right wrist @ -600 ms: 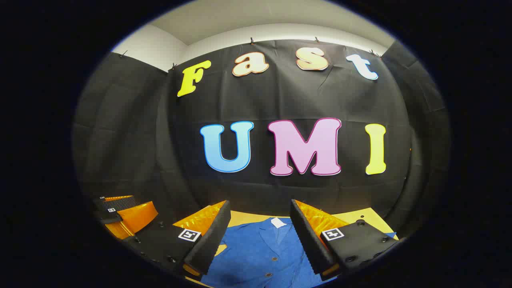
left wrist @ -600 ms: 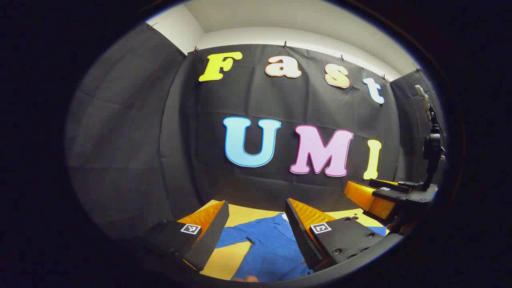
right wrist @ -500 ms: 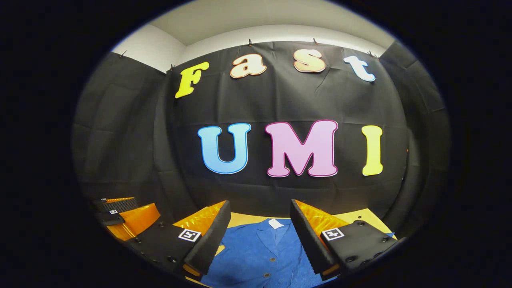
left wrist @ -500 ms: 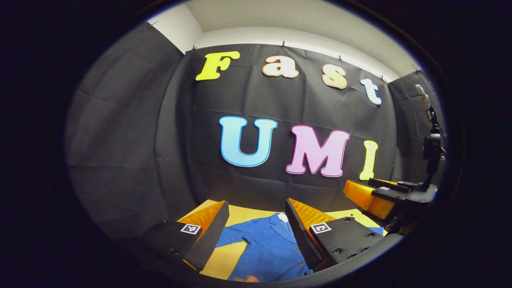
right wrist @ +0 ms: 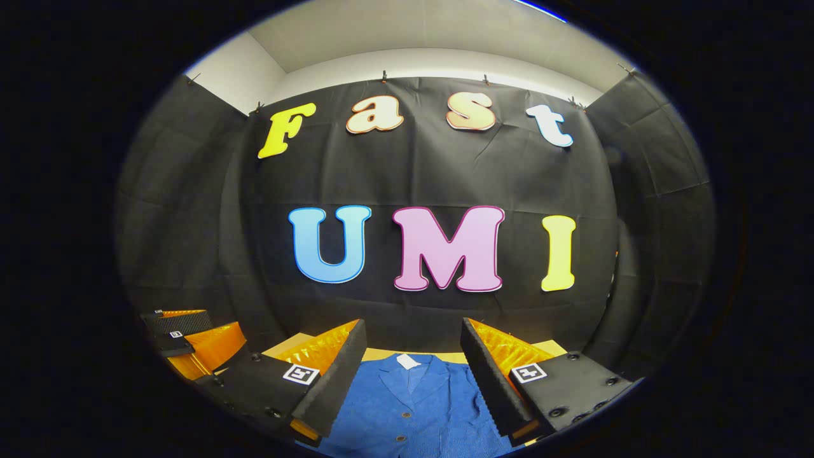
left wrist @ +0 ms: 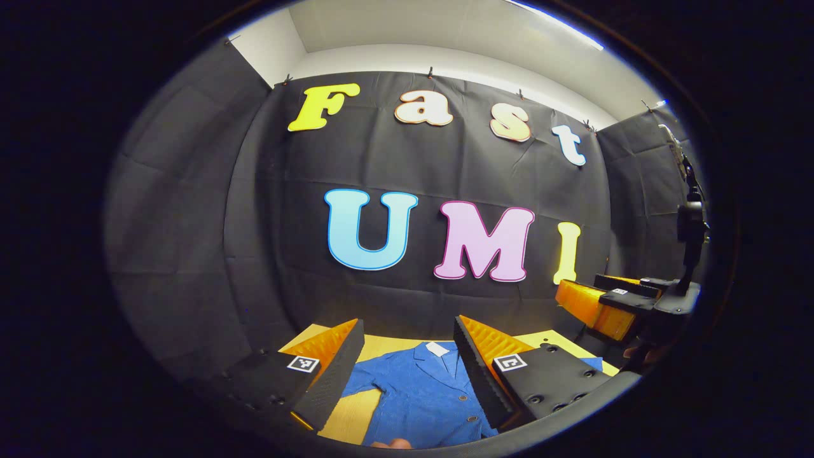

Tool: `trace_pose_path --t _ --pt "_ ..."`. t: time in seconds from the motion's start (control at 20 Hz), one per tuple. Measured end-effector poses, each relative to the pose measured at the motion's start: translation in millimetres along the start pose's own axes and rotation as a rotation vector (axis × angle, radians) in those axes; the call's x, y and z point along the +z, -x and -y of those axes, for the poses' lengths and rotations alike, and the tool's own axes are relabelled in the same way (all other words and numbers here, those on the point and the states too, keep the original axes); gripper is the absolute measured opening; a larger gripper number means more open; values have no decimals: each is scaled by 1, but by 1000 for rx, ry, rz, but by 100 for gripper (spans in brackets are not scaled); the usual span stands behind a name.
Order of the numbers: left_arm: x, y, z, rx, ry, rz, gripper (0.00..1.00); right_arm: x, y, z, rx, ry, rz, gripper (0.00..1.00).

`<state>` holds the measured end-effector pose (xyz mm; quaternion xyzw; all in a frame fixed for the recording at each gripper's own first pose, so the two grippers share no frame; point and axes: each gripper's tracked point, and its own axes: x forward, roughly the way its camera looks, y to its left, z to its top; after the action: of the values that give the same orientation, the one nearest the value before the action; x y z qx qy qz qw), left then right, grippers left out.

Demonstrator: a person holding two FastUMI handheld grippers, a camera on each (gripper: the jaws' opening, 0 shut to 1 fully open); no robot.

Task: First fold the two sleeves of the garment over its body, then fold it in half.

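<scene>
Lying flat on the yellow table [left wrist: 356, 416], the blue garment [left wrist: 423, 401] is spread out with its buttoned front up, collar and white neck tag [left wrist: 437, 348] pointing toward the black booth wall [left wrist: 191, 254]. One sleeve [left wrist: 367, 378] stretches out sideways over the tabletop, not folded in. The left gripper [left wrist: 407, 372] hangs above the garment with its two fingers set wide apart and nothing between them. In the right gripper view the right gripper [right wrist: 410, 375] is likewise held over the garment's chest, its fingers parted and gripping nothing, with the row of buttons [right wrist: 402, 414] visible in the gap. Both tools are apart from the cloth. A fingertip [left wrist: 397, 443] peeks in at the bottom edge of the left gripper view.
</scene>
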<state>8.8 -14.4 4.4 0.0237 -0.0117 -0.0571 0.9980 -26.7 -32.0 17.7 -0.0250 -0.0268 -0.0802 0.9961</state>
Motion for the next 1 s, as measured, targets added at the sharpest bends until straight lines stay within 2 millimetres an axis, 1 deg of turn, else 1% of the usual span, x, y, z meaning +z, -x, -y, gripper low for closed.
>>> trace_pose_path --t 0.05,0.2,0.4,0.6,0.75,0.85,0.9,1.0 --pt "-2 1 -1 -7 -11 2 82 1 3 1 -15 6 0 94" --pt "-17 6 -13 -4 -43 -21 83 0 13 3 -55 0 -11 94" --pt "-26 20 -19 -38 -28 -33 82 0 32 8 -120 21 -20 94" --pt "-30 32 -27 -80 -31 -27 82 4 52 13 -196 23 -24 94" --pt "-30 36 -29 -107 -53 -10 82 10 66 18 -235 57 -8 94" --pt "-36 33 -28 -110 -39 -32 81 9 70 22 -244 65 -10 94" --pt "-37 32 -27 -114 -17 -39 82 8 70 27 -257 64 -5 94" --pt "-34 25 -21 -117 19 -42 82 0 63 34 -259 37 -30 94"
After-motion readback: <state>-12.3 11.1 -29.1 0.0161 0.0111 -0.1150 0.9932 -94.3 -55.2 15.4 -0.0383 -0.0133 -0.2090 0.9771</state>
